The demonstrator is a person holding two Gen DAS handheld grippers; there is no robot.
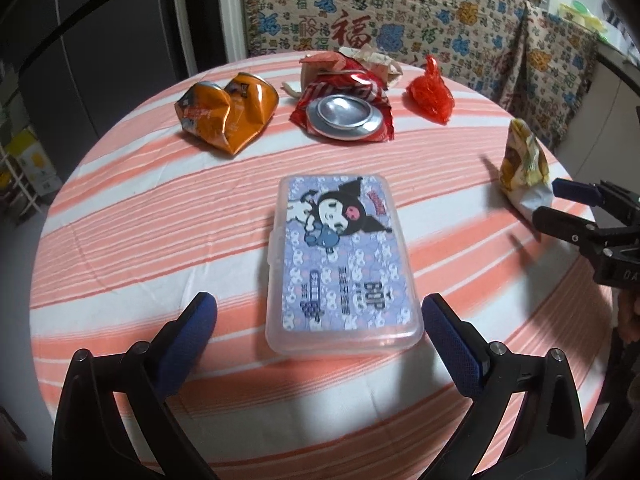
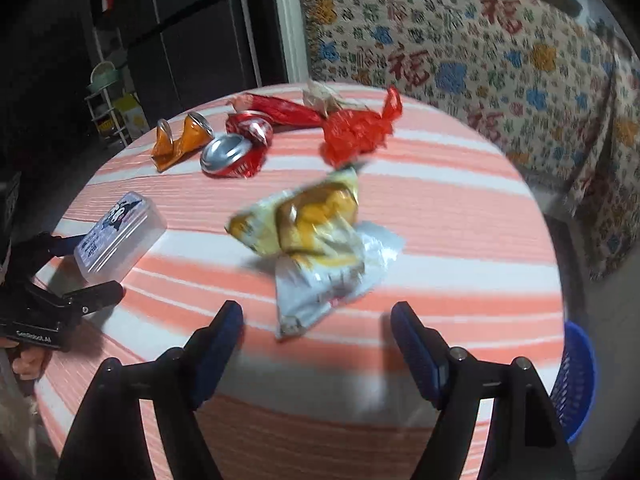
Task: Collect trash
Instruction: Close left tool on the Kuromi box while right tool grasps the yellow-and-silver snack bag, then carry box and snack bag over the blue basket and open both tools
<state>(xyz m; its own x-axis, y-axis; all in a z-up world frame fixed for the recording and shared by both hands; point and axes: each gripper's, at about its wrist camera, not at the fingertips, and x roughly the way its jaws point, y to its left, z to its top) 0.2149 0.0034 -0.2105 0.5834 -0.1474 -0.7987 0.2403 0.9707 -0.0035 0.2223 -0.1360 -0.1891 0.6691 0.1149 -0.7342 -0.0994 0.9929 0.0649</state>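
Observation:
On the round table with a pink-striped cloth (image 1: 120,240) lie a crushed orange can (image 1: 226,114), a crushed red can (image 1: 344,114) and a red plastic bag (image 1: 430,94). A yellow-white snack wrapper (image 2: 316,248) lies just ahead of my right gripper (image 2: 316,344), which is open and empty. My left gripper (image 1: 320,320) is open, its fingers on either side of the near end of a clear plastic box with a cartoon label (image 1: 340,260). The right gripper also shows in the left wrist view (image 1: 560,204), next to the wrapper (image 1: 524,168).
A blue plastic basket (image 2: 576,384) stands on the floor by the table's right edge. Crumpled paper and packaging (image 1: 360,62) lie behind the red can. A patterned cloth (image 1: 440,12) covers furniture behind the table. A dark fridge (image 2: 192,40) and shelves (image 2: 108,112) stand far left.

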